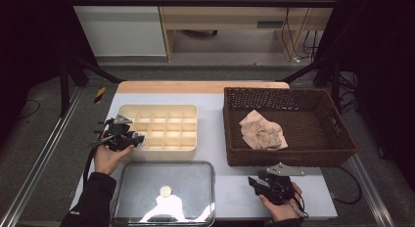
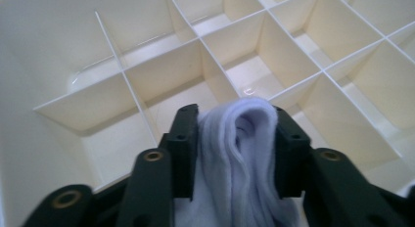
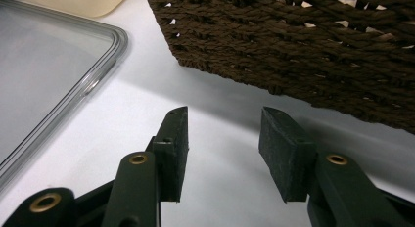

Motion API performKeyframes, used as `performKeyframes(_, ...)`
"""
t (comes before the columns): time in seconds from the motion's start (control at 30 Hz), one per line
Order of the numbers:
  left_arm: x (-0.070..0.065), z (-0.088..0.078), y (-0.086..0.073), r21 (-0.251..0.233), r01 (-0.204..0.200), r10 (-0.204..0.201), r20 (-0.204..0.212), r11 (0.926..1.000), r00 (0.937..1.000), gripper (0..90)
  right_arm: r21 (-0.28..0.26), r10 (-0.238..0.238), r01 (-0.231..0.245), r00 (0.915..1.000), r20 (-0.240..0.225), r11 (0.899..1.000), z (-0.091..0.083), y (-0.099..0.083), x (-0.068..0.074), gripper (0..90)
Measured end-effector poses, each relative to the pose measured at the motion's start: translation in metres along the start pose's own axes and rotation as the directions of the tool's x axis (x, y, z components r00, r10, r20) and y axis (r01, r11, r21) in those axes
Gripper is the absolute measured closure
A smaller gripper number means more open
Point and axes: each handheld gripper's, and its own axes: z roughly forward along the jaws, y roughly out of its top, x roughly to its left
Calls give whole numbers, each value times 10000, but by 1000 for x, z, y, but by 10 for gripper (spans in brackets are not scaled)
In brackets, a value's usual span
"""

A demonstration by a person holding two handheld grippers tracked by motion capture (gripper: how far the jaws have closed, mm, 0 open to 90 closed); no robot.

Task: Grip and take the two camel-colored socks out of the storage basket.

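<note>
My left gripper (image 1: 138, 139) (image 2: 237, 119) hovers at the left side of a cream divided organizer box (image 1: 159, 109) (image 2: 122, 75), over its compartments. A bunched white cloth (image 2: 240, 158) fills the gap between its black pads, which touch it on both sides. My right gripper (image 1: 254, 183) (image 3: 223, 124) rests low over the white table near the front right, open with nothing between its fingers, just in front of the dark wicker basket (image 1: 288, 157) (image 3: 293, 46). A crumpled beige cloth (image 1: 263, 130) lies inside the basket.
A clear plastic lid (image 1: 195, 175) (image 3: 44, 65) with a round knob (image 1: 166, 191) lies at the front centre, between the two hands. The basket's front wall stands close ahead of the right gripper. The table's wooden far edge (image 1: 200, 86) runs behind box and basket.
</note>
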Motion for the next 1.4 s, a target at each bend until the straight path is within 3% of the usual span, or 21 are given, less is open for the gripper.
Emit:
performKeyframes(0.2,4,-3,-1,423,199,-225,617,9989,9978,723,36,71,-71,10000,12,10000,0,0,1,548)
performKeyframes(0.53,3,6,-2,1109,311,-418,959,9933,9945,737,72,-3,3,10000,10,10000,1,0,1,550)
performKeyframes(0.63,-2,10,0,1543,-70,-23,600,9880,9982,740,84,6,-6,10000,6,10000,1,0,2,550)
performKeyframes(0.73,-3,11,2,1741,-91,-6,555,9847,9985,739,93,-17,17,10000,3,10000,1,0,1,550)
performKeyframes(0.83,-3,10,2,1688,-60,-32,540,9856,9985,733,124,-29,29,10000,-23,9999,2,0,1,548)
performKeyframes(0.97,-2,4,-4,941,80,-150,733,9955,9972,630,98,-14,14,10000,-27,10000,2,0,1,543)
performKeyframes(1.07,-4,-11,-6,292,-39,25,478,9996,9989,539,92,21,-21,10000,-3,10000,2,0,1,542)
performKeyframes(1.2,-3,-23,-9,-15,-13,13,238,10000,9997,627,74,-9,9,10000,-4,10000,1,0,1,543)
performKeyframes(1.3,-3,-17,-13,105,-93,90,261,9999,9996,763,70,-13,13,10000,1,10000,1,0,1,544)
performKeyframes(1.4,-3,-12,-14,223,-83,79,203,9997,9998,819,60,-13,13,10000,9,10000,1,0,1,545)
